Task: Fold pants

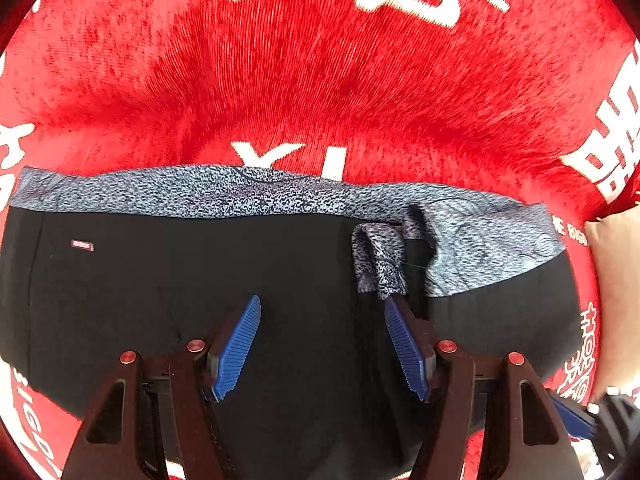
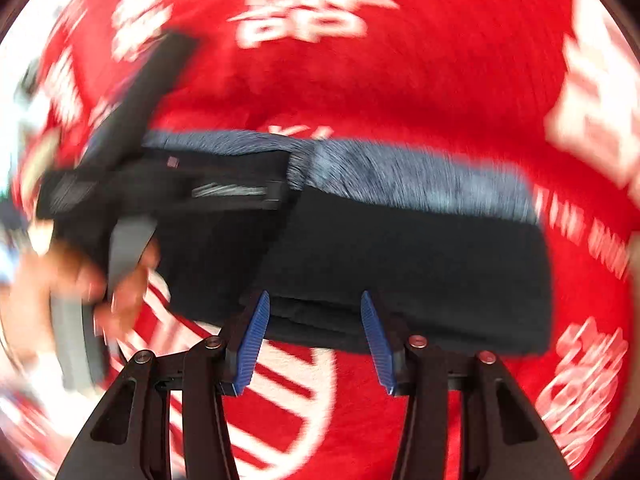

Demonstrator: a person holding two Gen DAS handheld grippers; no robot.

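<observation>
Red plush cloth with large white lettering [image 1: 320, 80] covers the surface, and on it lie the black pants with a speckled blue-grey waistband [image 1: 200, 280], folded into a compact rectangle with the waistband along the far edge. A small pale label [image 1: 82, 245] sits on the black fabric near the band's left end. At the right part of the band, a loop of the speckled fabric [image 1: 378, 264] is turned down over the black cloth. The left gripper [image 1: 322, 308] hovers over the pants with its blue ribbed jaws spread wide, holding nothing; its right jaw tip is just below the loop. In the blurred right wrist view, the right gripper [image 2: 314, 298] also has its jaws spread, at the pants' near folded edge, and the left hand [image 2: 120, 280] grasps its tool at left.
</observation>
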